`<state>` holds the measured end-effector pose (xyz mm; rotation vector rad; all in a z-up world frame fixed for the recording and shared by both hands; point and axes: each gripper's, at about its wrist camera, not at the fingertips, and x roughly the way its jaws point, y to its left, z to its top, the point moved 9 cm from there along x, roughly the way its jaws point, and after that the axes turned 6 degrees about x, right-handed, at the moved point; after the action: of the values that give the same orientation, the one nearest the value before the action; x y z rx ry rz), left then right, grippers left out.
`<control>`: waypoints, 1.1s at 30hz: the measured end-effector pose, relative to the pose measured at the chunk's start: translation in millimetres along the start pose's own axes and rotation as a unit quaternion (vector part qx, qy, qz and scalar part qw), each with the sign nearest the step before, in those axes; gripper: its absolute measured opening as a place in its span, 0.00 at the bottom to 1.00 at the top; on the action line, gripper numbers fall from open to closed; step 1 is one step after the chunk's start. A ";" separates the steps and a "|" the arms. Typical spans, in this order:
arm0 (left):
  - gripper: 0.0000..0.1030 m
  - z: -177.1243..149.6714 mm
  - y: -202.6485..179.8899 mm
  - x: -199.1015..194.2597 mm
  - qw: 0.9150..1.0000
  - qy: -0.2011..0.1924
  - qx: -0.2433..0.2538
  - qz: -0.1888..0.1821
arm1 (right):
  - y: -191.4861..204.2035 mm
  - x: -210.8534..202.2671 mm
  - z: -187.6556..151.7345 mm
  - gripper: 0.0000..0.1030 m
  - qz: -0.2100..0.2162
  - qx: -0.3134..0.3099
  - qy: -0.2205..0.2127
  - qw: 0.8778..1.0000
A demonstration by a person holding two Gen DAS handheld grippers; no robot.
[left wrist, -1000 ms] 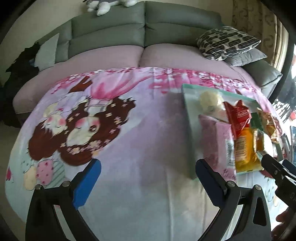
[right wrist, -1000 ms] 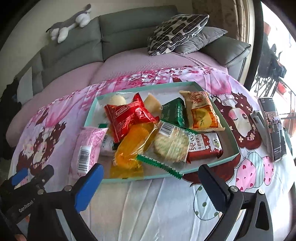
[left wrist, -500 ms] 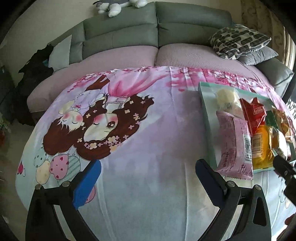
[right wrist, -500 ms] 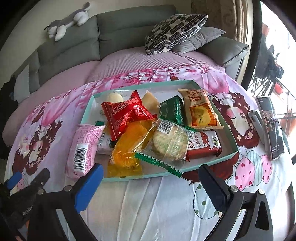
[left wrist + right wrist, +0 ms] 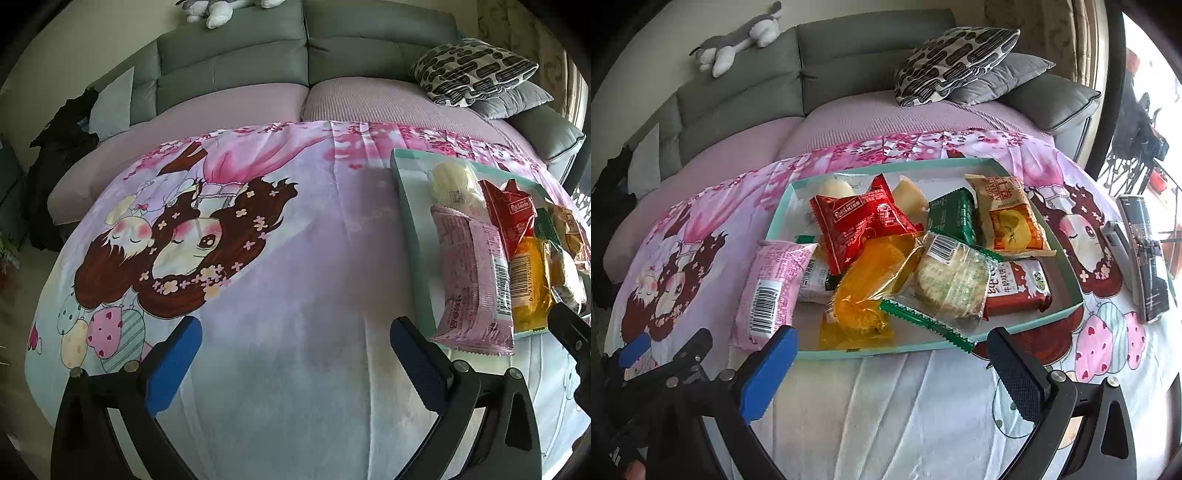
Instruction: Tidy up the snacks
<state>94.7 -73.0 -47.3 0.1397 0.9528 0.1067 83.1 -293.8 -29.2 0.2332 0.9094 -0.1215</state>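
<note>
A teal tray (image 5: 1067, 269) on the cartoon-print cloth holds several snack packets: a red one (image 5: 860, 221), an orange one (image 5: 871, 291), a clear round-cracker one (image 5: 953, 280), a green one (image 5: 953, 218), a tan one (image 5: 1008, 218). A pink packet (image 5: 772, 291) lies over the tray's left rim; it also shows in the left wrist view (image 5: 472, 280). My right gripper (image 5: 890, 369) is open and empty just before the tray's near rim. My left gripper (image 5: 295, 358) is open and empty over bare cloth, left of the tray (image 5: 410, 210).
A phone (image 5: 1145, 254) and a grey device (image 5: 1115, 240) lie on the cloth right of the tray. A grey sofa (image 5: 258, 70) with a patterned cushion (image 5: 953, 62) and a plush toy (image 5: 738, 44) stands behind the table.
The left gripper has drawn back and turned left, so the tray sits farther right in its view. The right gripper has shifted slightly toward the tray. Both stay open.
</note>
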 end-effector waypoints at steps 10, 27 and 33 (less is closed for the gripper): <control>0.99 -3.2 4.3 8.0 1.000 0.005 -0.007 -0.008 | 5.0 3.3 -1.1 1.00 0.004 -0.010 -0.001 1.000; 0.99 -4.6 9.4 12.0 1.000 0.008 -0.021 -0.011 | 0.6 2.1 0.1 1.00 0.003 -0.001 -0.004 1.000; 0.99 -4.7 9.0 10.4 1.000 0.007 -0.019 -0.012 | 2.0 0.6 -0.3 1.00 0.000 -0.005 -0.006 1.000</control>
<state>96.6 -62.1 -56.8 0.0920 0.9653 0.1045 83.7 -291.8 -29.5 0.2226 0.8982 -0.1189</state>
